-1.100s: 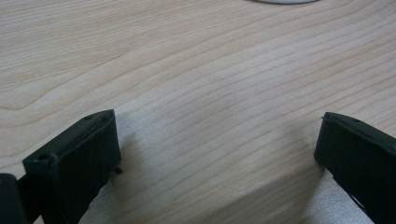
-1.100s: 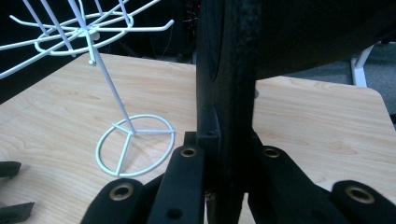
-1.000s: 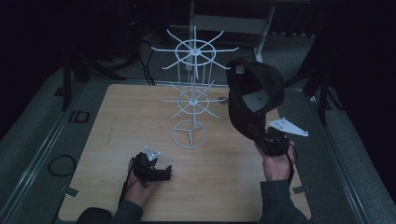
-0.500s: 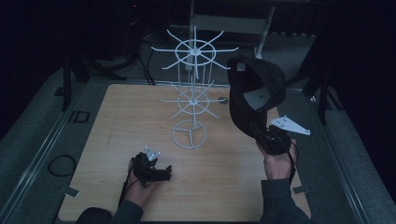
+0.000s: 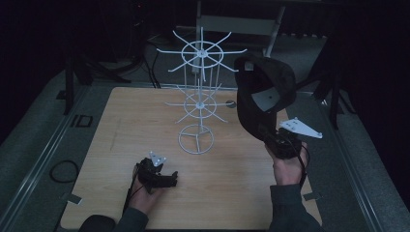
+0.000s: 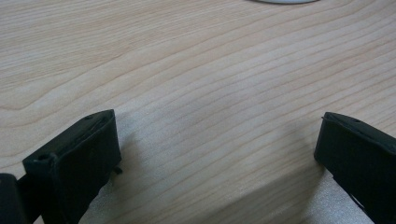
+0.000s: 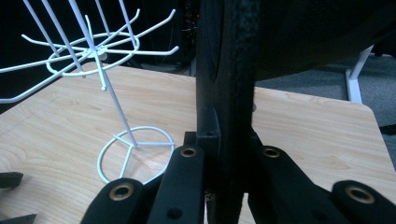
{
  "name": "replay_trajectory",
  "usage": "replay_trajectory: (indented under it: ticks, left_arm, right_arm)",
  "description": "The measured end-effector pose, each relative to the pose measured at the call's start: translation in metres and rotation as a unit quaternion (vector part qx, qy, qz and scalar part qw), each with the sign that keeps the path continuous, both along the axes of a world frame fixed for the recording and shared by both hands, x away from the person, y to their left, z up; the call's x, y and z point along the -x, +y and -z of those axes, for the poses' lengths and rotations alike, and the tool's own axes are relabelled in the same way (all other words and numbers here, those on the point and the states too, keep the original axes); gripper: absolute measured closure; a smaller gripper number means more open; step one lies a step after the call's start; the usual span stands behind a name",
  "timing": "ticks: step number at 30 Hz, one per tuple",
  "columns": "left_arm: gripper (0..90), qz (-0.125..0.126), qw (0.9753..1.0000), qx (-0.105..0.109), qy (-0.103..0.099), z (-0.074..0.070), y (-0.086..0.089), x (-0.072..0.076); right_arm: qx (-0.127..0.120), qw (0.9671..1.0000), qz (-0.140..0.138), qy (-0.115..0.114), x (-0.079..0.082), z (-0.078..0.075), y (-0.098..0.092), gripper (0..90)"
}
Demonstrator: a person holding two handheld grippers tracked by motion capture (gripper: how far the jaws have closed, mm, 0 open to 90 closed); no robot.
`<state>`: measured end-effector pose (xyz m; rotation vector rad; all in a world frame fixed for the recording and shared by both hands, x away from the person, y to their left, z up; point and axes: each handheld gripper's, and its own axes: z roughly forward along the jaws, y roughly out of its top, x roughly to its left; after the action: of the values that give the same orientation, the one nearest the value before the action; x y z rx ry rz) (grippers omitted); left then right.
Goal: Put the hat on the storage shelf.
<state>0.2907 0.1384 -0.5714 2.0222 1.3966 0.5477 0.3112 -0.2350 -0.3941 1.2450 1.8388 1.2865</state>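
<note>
While right gripper (image 5: 270, 134) clamps cap (image 5: 263, 94) beside rack (image 5: 199, 96) | left gripper (image 5: 167, 180) — jaws wide — on bare table (image 5: 232, 193)

left gripper (image 5: 170, 178): low over table, fingers (image 6: 74, 158) spread wide | right gripper (image 5: 270, 137): raised, fingers (image 7: 187, 186) clamped shut

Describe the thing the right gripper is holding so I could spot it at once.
Start at the wooden table and find the white wire rack standing at its middle. Just right of the rack, the right gripper holds up a black cap by its brim, above the table. It is the only dark, soft item here, its light inner label facing the camera.
</note>
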Motion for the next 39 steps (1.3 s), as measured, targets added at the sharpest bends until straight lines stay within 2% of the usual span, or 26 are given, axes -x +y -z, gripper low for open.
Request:
replay_trajectory:
  ticks: [39]
  left_arm:
    - [0.1,0.0,1.0,0.001,0.0,0.0,0.0,0.0]
  right_arm:
    - [0.002,0.9999,0.004,-0.015,0.0,-0.016,0.002,86.5]
